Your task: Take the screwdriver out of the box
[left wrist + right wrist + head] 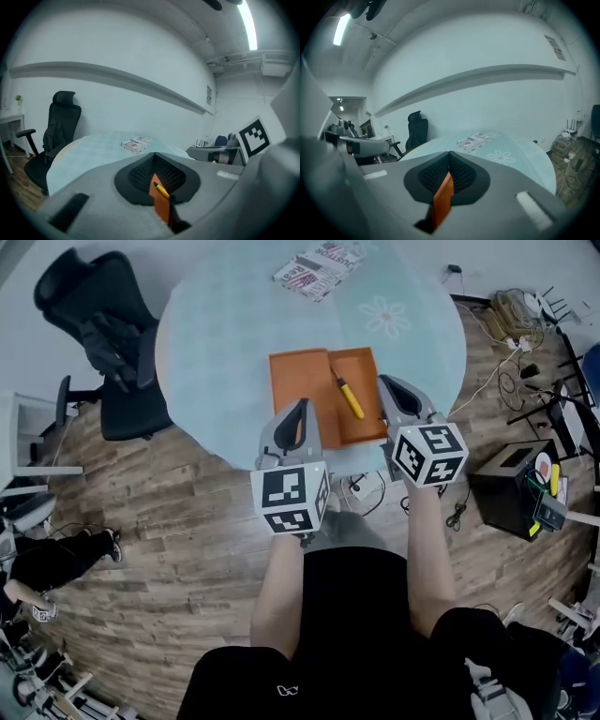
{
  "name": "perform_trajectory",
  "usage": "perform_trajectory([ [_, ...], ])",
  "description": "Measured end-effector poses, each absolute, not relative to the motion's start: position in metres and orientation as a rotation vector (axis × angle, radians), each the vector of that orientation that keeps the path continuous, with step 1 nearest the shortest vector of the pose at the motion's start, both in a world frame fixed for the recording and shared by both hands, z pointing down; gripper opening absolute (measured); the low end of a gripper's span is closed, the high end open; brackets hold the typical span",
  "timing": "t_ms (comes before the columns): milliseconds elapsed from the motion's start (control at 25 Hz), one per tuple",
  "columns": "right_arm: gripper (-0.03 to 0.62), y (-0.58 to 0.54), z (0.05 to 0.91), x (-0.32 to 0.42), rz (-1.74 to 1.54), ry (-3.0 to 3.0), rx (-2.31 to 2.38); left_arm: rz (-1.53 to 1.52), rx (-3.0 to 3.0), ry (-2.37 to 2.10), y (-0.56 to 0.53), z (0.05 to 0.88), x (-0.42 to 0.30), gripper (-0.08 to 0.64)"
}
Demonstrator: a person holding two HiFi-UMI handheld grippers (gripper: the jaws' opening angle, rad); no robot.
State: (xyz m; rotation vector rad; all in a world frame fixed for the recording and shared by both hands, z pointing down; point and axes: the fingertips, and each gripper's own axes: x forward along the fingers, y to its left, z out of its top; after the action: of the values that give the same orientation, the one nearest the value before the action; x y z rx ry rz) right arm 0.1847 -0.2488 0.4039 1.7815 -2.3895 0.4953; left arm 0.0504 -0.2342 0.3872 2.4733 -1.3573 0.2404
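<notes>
Two tongs are sticking out in front of a person who is holding one in each hand. Both the left tongs [301, 407] and the right tongs [382, 381] are squeezing shut, and neither one is gripping anything. They are pointing at an orange box [298, 371] that is lying open near the close edge of a round pale surface [225, 324]. Inside the right half of the box, a yellow screwdriver [349, 397] is lying between the two tongs' tips. Farther back, a printed booklet [319, 266] is resting on the surface, and a black chair [103, 334] is standing off to the left.
</notes>
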Motion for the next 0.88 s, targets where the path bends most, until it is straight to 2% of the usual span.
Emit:
perform_trajectory([
  [240, 0.01, -0.286, 0.449, 0.182, 0.525, -2.266, 1.692, 0.266, 2.404, -1.31, -0.276, 0.426, 0.048, 0.003],
  [480, 0.066, -0.302, 0.487, 0.172, 0.574, -2.172, 1.566, 0.31, 2.402, -1.265, -0.298, 0.438, 0.054, 0.003],
  [880, 0.084, -0.323, 0.541, 0.156, 0.626, -1.982, 1.411, 0.325, 2.352, -1.248, -0.323, 0.454, 0.043, 0.003],
])
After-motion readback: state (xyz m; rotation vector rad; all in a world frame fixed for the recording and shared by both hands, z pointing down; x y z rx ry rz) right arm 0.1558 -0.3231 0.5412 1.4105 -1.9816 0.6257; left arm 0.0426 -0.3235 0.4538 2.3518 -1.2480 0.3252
